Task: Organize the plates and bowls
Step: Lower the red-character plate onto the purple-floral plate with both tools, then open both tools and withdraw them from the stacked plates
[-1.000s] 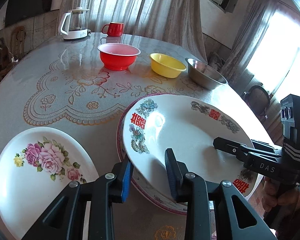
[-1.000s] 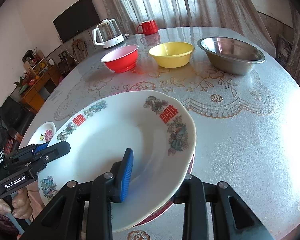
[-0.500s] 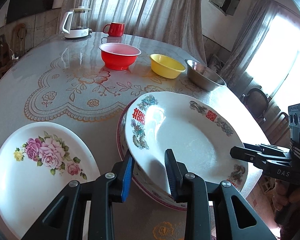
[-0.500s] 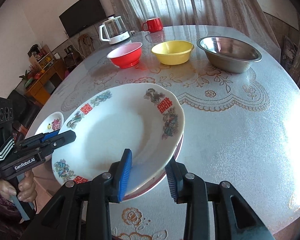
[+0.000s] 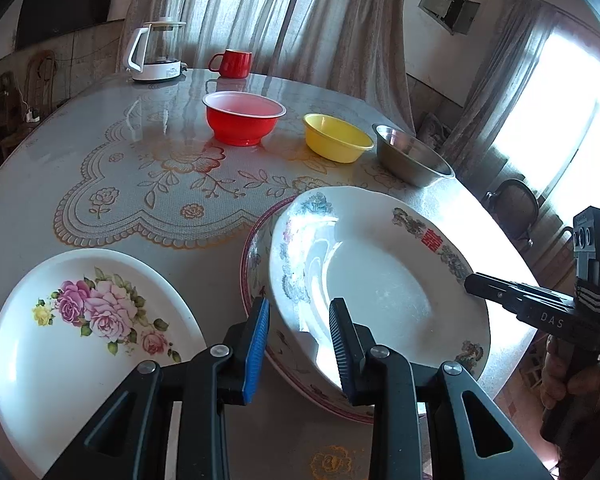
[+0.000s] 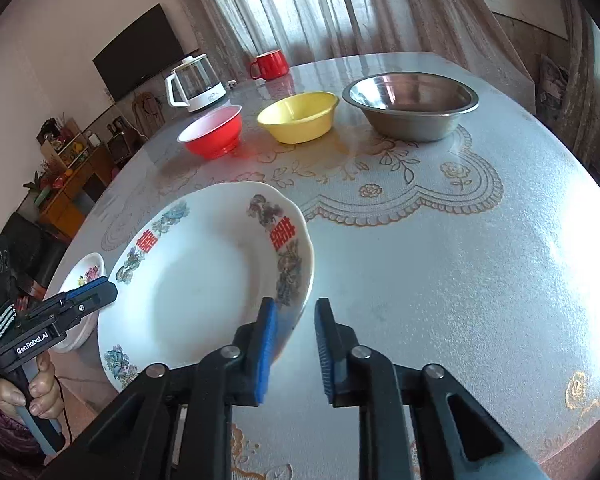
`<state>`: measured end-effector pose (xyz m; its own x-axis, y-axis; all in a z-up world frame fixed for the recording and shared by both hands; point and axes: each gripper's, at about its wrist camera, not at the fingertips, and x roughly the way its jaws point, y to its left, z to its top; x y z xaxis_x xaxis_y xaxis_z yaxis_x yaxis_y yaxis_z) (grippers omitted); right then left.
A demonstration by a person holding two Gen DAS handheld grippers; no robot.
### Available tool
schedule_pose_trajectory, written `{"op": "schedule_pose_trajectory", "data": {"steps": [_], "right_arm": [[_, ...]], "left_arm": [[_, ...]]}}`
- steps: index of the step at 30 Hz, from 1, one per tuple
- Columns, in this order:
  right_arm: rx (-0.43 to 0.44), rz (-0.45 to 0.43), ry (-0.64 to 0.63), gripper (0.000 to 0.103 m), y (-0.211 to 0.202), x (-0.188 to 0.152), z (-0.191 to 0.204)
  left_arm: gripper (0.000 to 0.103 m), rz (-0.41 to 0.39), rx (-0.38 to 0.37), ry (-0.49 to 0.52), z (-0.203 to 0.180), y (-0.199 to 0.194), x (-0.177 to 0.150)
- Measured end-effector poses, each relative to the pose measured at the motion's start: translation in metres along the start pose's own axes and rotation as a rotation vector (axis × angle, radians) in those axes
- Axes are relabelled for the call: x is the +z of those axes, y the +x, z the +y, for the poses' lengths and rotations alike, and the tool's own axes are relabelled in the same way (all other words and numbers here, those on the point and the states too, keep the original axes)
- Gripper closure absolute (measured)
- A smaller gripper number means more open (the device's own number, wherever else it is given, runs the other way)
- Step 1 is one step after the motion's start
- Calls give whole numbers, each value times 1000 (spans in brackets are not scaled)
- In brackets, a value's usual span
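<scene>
A white plate with red characters and dragon patterns [image 5: 380, 280] lies on a larger red-rimmed plate [image 5: 256, 248] near the table's front edge. My left gripper [image 5: 298, 336] is open, its fingers astride that plate's near rim. The plate also shows in the right wrist view [image 6: 204, 288]. My right gripper [image 6: 294, 344] is open and empty at the plate's right rim, and shows in the left wrist view [image 5: 540, 312]. A white rose plate [image 5: 80, 328] lies to the left. A red bowl [image 5: 242, 116], a yellow bowl [image 5: 336, 136] and a steel bowl [image 5: 412, 156] stand in a row behind.
A glass kettle [image 5: 154, 52] and a red mug [image 5: 232, 64] stand at the table's far side. The round table [image 6: 480, 280] has a patterned lace-print cover. A chair [image 5: 516, 204] stands beyond the table's right edge.
My right gripper has let go of the plate's rim, opened and drawn back to the right. The plate has settled onto the red-rimmed plate. My left gripper stays open at its near rim.
</scene>
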<state>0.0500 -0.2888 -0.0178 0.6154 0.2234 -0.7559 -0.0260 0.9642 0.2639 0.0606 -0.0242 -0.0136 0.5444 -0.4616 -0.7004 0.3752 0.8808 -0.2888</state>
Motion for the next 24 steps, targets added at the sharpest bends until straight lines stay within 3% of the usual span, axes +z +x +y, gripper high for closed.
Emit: {"op": "schedule_pose_trajectory", "data": {"steps": [24], "right_arm": [[-77,-18,-58,86,20,12,16]], "left_arm": [[69,-9,27,2,2,-1,3]]}}
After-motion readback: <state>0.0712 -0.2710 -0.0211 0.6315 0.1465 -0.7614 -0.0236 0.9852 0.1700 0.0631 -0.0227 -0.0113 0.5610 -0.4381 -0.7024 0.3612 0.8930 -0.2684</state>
